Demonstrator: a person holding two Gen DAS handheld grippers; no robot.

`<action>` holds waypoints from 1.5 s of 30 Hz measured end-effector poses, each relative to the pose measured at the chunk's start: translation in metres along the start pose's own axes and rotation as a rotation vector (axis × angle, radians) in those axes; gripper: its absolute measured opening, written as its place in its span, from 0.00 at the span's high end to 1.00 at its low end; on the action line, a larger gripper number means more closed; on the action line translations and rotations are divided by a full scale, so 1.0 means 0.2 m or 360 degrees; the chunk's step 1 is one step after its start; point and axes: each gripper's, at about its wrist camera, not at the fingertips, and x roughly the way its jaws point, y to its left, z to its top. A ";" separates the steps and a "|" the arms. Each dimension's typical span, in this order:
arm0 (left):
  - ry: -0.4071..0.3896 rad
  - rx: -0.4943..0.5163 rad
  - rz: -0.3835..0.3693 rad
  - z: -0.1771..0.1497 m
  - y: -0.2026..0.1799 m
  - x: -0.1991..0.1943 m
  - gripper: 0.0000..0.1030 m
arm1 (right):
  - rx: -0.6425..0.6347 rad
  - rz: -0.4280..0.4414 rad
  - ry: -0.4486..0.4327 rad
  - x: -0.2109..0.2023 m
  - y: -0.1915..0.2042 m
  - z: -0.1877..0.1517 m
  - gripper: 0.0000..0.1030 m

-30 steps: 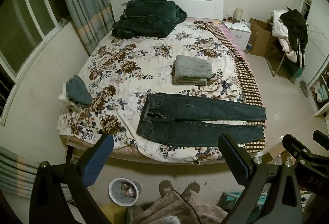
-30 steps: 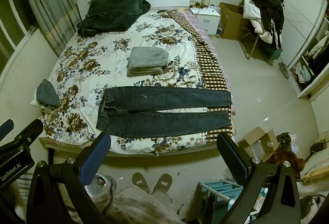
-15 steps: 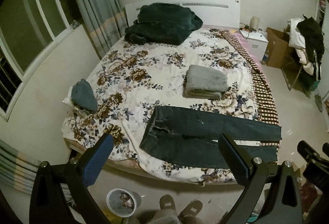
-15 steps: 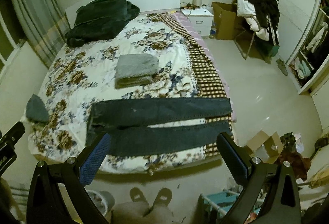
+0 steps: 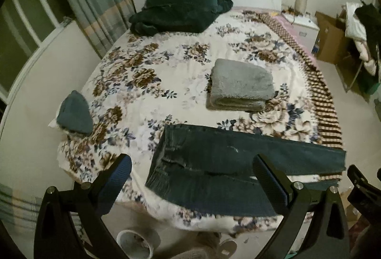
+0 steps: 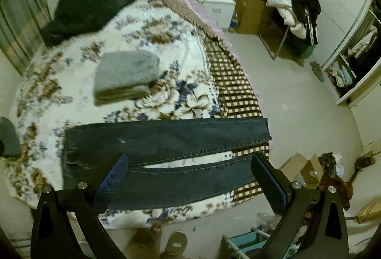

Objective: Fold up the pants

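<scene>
Your left gripper (image 5: 193, 175) is spread wide and holds nothing; it hangs above the near edge of the bed (image 5: 147, 83), apart from the cloth. Between its fingers you see the jeans (image 5: 214, 166) lying flat on the floral cover, waistband toward your left and both legs running off to your right, the waist and upper legs framed by the two pads. Your right gripper (image 6: 190, 173) is likewise spread and empty, hovering over the same near edge; its left pad overlaps the near leg in view, and the right pad sits near the hems, where the legs end on the checkered strip (image 6: 233, 83) along the bed's right side. In the right view a thin gap of cover shows between the two legs. Beyond the jeans, toward the headboard, a folded grey blanket (image 5: 240, 85) lies near the far leg but not touching it. A small blue-grey bundle (image 5: 75, 114) sits at the bed's left edge, well apart from the waistband. A dark green heap (image 5: 178, 9) lies at the head of the bed. Below the grippers your slippers (image 6: 176, 242) show on the floor, and a white bin (image 5: 138, 243) stands by the bed's near left corner.
</scene>
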 end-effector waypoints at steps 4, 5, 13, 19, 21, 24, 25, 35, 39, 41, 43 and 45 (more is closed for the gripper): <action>0.0048 0.0065 0.0050 0.13 -0.07 0.37 0.00 | -0.0004 -0.0063 0.0113 0.46 0.03 0.17 0.00; 0.0075 0.0084 0.0050 0.15 -0.10 0.47 0.00 | -0.0015 -0.0083 0.0126 0.55 0.04 0.18 0.00; 0.0276 0.0525 0.0052 0.14 -0.51 1.35 0.00 | -0.0219 -0.0189 0.0449 1.61 0.21 0.27 0.00; 0.0484 0.0914 0.0002 -0.03 -0.83 1.87 0.00 | -0.0494 -0.0207 0.0659 2.20 0.33 0.16 0.00; 0.0504 0.0997 0.0003 -0.06 -0.90 1.97 0.00 | -0.0553 -0.0211 0.0704 2.33 0.34 0.14 0.00; 0.0545 0.1093 -0.0028 -0.10 -1.00 2.10 0.00 | -0.0632 -0.0182 0.0764 2.45 0.34 0.12 0.00; 0.0551 0.1114 -0.0038 -0.11 -1.02 2.12 0.00 | -0.0651 -0.0169 0.0774 2.48 0.34 0.12 0.00; 0.0579 0.1087 -0.0346 -0.08 -1.12 2.16 0.86 | -0.0683 0.0080 0.0804 2.60 0.37 0.17 0.52; 0.0474 0.1027 -0.0321 -0.09 -1.12 2.08 0.97 | -0.0505 0.0129 0.0712 2.52 0.31 0.21 0.95; 0.0445 0.0965 -0.0346 -0.07 -1.09 2.03 0.97 | -0.0421 0.0150 0.0671 2.48 0.27 0.22 0.97; 0.0411 0.0915 -0.0358 -0.07 -1.03 1.95 0.97 | -0.0376 0.0160 0.0619 2.42 0.24 0.22 0.97; 0.0381 0.0859 -0.0360 -0.05 -1.01 1.88 0.97 | -0.0381 0.0151 0.0571 2.36 0.22 0.21 0.97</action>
